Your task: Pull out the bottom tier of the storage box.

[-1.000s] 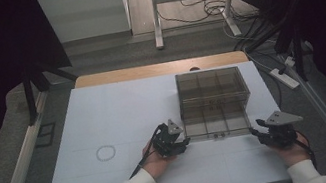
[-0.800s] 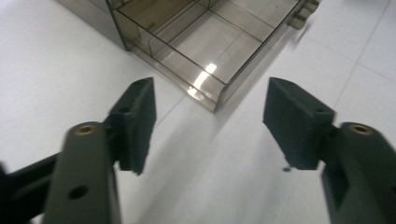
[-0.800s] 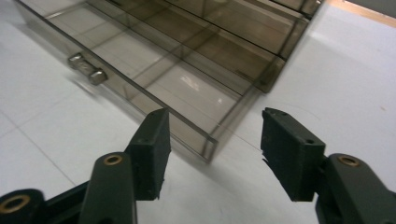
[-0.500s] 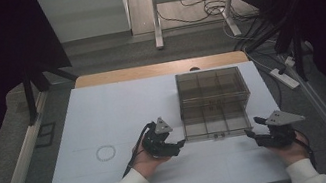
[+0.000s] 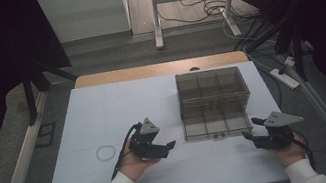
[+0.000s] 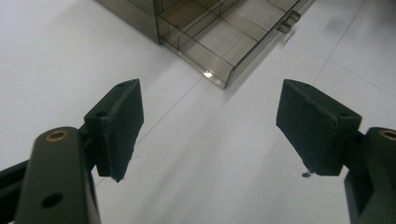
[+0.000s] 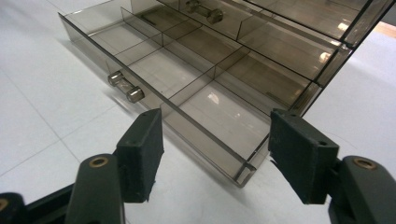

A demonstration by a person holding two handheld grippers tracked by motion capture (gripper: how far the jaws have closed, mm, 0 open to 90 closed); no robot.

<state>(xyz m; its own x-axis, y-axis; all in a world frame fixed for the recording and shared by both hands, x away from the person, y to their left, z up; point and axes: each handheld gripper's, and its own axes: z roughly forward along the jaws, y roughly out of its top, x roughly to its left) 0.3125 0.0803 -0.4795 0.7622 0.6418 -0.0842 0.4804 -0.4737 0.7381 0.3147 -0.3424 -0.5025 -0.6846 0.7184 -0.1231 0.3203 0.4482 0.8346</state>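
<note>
Pulled-out drawer (image 5: 215, 122) lies between both tools, seemingly untouched.

The drawer box (image 6: 205, 32) runs off the top edge; its rear compartments perhaps lie beyond.

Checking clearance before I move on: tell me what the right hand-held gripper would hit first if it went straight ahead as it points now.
Probably the pulled-out drawer of the smoky clear organizer box. The right hand-held gripper, jaws open and empty, has the drawer's near corner straight ahead between them; how far off is hard to judge.
</note>
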